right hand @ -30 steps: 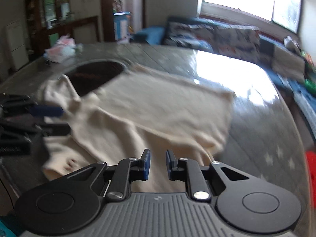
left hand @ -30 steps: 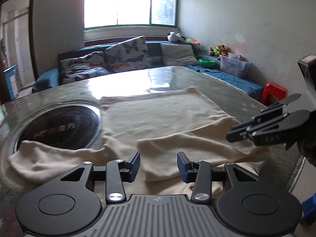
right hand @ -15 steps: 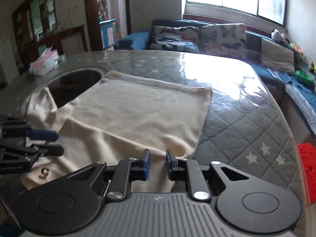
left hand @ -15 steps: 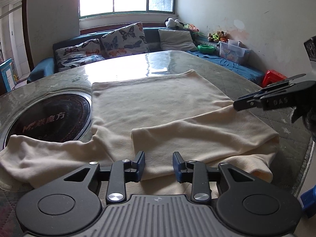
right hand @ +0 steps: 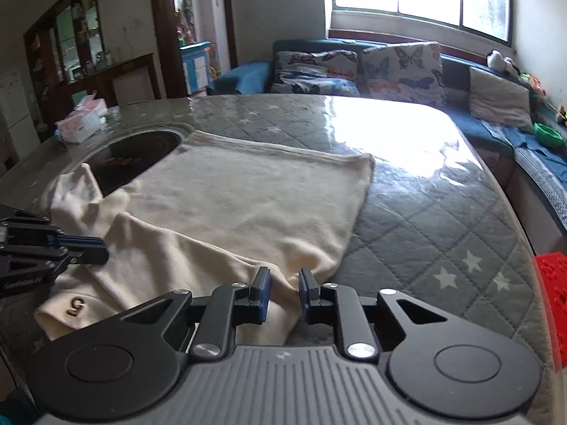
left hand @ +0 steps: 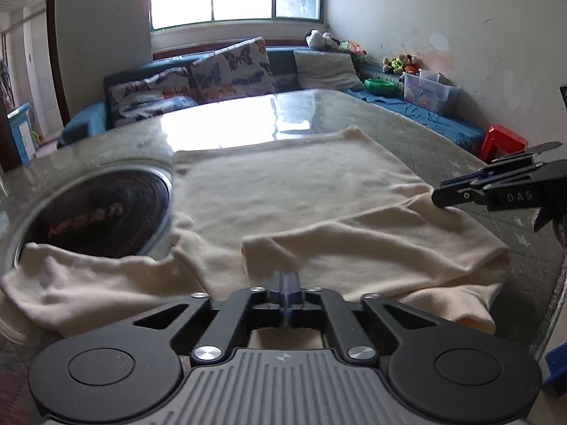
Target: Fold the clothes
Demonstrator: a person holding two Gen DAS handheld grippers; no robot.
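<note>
Showing only rightward: tissue box (right hand: 82, 124)

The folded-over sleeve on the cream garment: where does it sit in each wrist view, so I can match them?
Left wrist view: the sleeve runs across the lower right, just beyond the shut left gripper.
Right wrist view: the sleeve lies lower left, ending near the right gripper, whose jaws are opening.
Shared landmark: the dark round inset in the table.

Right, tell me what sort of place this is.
Most likely a home living and dining room: a blue sofa with butterfly cushions under the window, stuffed toys along the wall, and a round table with a built-in cooktop.
</note>
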